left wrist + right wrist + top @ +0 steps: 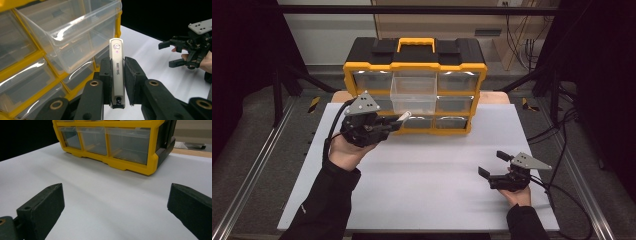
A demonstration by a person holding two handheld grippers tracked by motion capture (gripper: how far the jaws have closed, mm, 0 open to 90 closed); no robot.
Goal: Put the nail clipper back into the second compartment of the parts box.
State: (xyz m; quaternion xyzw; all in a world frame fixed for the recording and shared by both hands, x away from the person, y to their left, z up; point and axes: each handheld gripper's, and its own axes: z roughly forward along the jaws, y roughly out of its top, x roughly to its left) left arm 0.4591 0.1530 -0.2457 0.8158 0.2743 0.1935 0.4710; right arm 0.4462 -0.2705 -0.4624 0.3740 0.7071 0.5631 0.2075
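A slim white stick-shaped item [117, 62] with small print on its side sits between the jaws of my left gripper [117, 65], which is shut on it. In the high view the left gripper [395, 123] hovers at the front left of a yellow and black drawer organizer [414, 65], the item's tip [404, 116] pointing at the cabinet. One clear drawer [413, 92] in the top middle is pulled out; it looks empty [72, 32] and stands just above and left of the item. My right gripper [491, 163] rests low over the white mat at the right, open, with nothing between its jaws [115, 205].
The white mat [432, 180] covers the table in front of the organizer [112, 142]. The other clear drawers [453, 105] are pushed in. Black frame posts [277, 85] stand at both sides, and cables [562, 150] trail off to the right.
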